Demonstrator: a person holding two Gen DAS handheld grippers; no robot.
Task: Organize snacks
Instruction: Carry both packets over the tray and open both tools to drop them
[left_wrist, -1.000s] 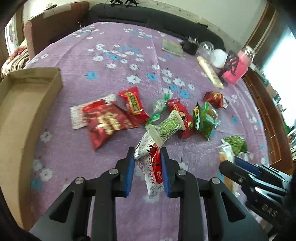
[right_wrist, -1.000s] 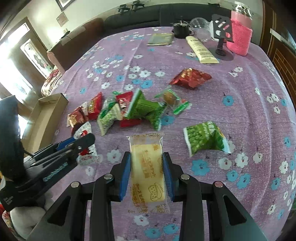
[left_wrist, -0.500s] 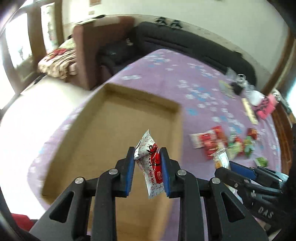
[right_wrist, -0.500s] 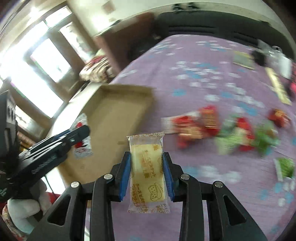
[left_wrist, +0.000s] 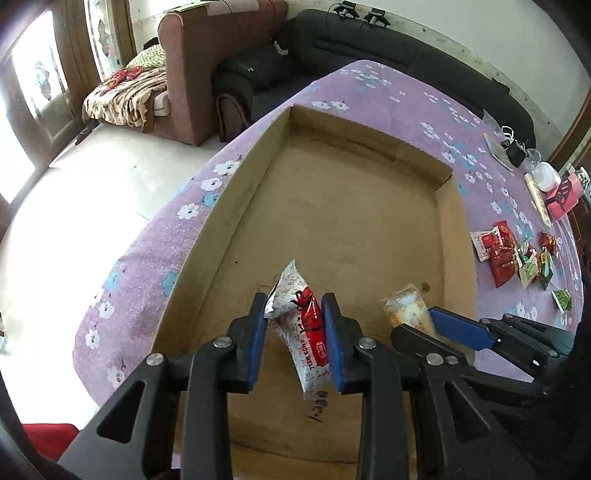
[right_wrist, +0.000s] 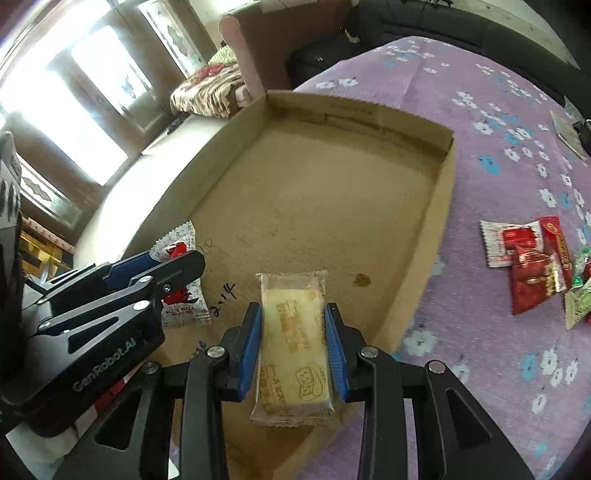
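While a second ago both grippers hung over the scattered snacks in the middle of the tablecloth, they now hover side by side over the near end of the box (left_wrist: 354, 206), which sits at the table's left edge. The left gripper (left_wrist: 295, 332) has a red-and-white packet (left_wrist: 304, 332) between its pads, and its jaws are opening: the packet hangs tilted, the right pad touching it, the left one only at its upper corner, so the release seems under way. The right gripper (right_wrist: 293, 347) is narrowly closed on a yellow cake packet (right_wrist: 293, 343), both pads pressed flat against its sides, and the packet hangs upright above the box floor near the right wall.

Apart from the two held packets nothing lies in the box; only a small stain and some pen marks show on the cardboard. The remaining snacks (right_wrist: 532, 266) lie in a loose cluster on the purple cloth (right_wrist: 498, 129), well apart from the box toward the table's right.

Carrying is done for this pair. What remains, by my reading, is dropping both and returning for the cluster.
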